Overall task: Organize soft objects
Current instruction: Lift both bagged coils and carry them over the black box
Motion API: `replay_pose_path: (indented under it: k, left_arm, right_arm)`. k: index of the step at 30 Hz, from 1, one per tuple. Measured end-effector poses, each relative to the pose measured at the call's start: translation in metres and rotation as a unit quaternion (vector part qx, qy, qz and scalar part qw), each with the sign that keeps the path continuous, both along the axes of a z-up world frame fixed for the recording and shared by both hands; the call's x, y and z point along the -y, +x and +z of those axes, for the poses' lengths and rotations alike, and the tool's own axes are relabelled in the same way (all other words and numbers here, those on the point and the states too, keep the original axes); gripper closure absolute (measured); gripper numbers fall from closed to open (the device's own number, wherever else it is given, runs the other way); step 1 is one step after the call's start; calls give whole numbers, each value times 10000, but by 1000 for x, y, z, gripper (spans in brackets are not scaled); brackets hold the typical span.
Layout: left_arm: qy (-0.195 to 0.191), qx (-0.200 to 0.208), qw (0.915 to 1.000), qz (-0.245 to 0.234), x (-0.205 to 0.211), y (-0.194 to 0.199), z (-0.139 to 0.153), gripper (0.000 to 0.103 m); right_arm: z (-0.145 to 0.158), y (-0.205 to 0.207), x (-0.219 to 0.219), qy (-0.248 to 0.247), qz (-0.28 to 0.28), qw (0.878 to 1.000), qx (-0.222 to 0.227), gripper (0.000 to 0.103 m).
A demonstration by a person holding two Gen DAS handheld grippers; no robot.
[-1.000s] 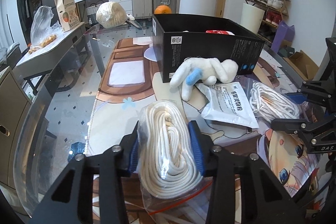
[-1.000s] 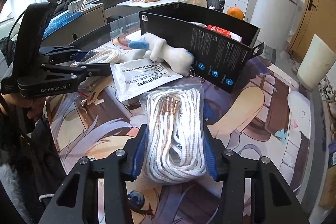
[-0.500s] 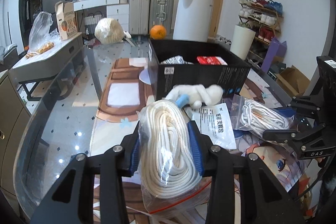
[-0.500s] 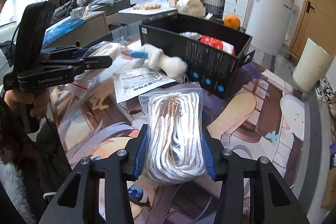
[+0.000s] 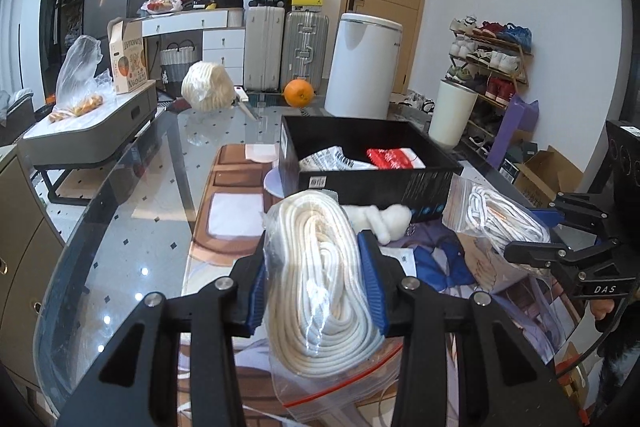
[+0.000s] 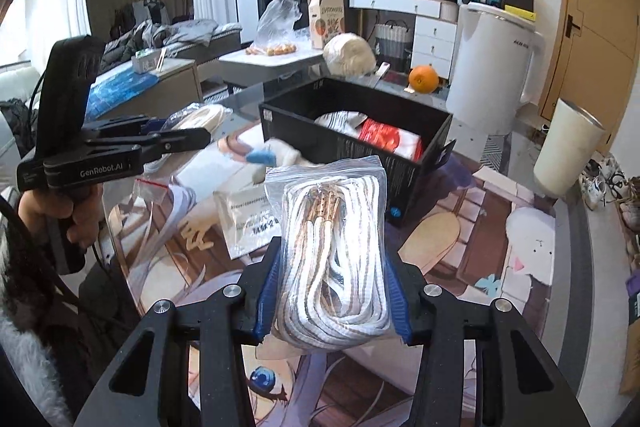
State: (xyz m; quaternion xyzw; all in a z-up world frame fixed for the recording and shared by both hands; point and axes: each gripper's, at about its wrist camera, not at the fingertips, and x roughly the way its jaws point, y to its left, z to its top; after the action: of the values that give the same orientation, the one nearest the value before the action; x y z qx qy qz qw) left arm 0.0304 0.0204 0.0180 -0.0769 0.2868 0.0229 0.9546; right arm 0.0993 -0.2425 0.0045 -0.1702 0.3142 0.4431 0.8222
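Glass table (image 5: 132,211) under us; our left gripper (image 5: 320,279) and right gripper (image 6: 332,283) each have fingers clamped on a bagged rope coil, long axis along the fingers. Black box (image 6: 344,143) lies at twelve o'clock, nearer the right.

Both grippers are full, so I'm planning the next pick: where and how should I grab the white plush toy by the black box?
Take the plush toy across its rounded white end, the part that sticks out clear. It lies on its side against the black box, so come from above on the side away from the box wall, jaws straddling its width. The rest is hidden behind the rope bag in the left gripper.
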Motion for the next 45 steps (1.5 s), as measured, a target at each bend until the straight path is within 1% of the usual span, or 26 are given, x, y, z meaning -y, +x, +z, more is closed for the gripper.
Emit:
replay_pose_path:
  k: [2,6,12,19,23,26,32,45]
  left_arm:
    - [16,34,10000,-34,2,2,3,64]
    - [63,151,9998,-152,8,9,10,64]
    - [130,253,9992,-278,11,20,21,63]
    - [311,294,9984,-360,10,35,33,63]
    - [295,325,9983,-383,7,42,39,63]
    - [327,322,9982,-387,7,47,41,63]
    - [396,254,9979,-452,8,60,41,63]
    - [385,97,9980,-484,3,87,34,63]
  right_arm:
    - [3,1,2,93,-19,10000,-1,57]
    - [13,0,3,185,-144,9996,147,57]
    - [19,1,-4,322,-61,9993,201,57]
    - [22,12,-16,293,-103,9993,203,57]
    - [28,20,-23,208,-184,9991,311,57]
    - [32,29,-24,276,-235,9989,285,57]
    - [34,51,-30,136,-496,9983,269,57]
    - [38,84,-61,-251,-562,9977,296,57]
